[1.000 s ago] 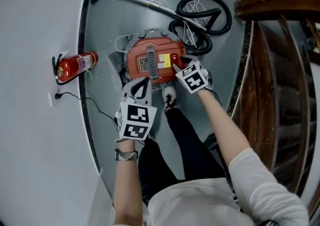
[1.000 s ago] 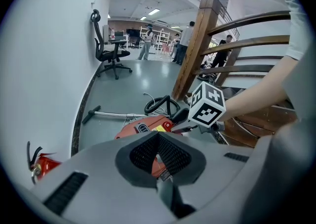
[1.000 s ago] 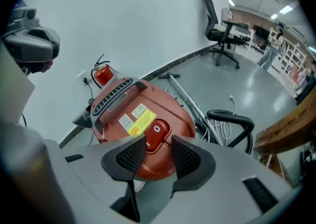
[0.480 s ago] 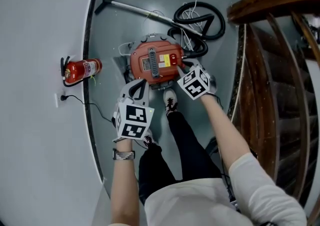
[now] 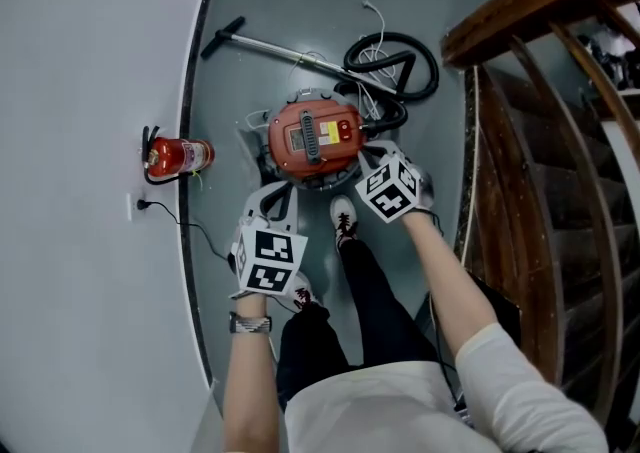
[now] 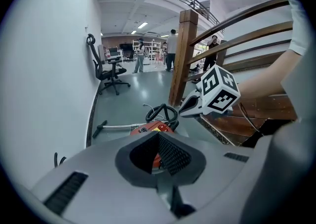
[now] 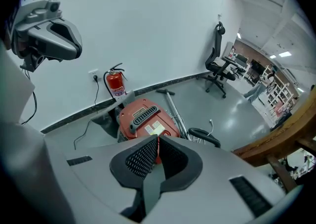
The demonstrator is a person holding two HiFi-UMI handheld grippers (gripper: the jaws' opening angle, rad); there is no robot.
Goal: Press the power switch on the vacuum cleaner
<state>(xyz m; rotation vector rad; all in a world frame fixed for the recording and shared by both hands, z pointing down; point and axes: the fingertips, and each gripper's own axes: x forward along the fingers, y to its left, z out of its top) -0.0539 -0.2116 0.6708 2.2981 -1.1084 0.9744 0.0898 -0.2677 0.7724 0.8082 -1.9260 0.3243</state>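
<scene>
now | right gripper (image 5: 368, 153): jaws have just been closing, pressed together on nothing | vacuum cleaner (image 5: 315, 138): on the floor, below and ahead of its tips, not touching | left gripper (image 5: 279, 199): jaws together, empty, just short of the vacuum cleaner

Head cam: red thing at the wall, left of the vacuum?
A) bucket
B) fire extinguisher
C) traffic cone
B: it is a fire extinguisher, a red cylinder with a black valve and hose, standing at the foot of the wall, apart from the vacuum.
</scene>
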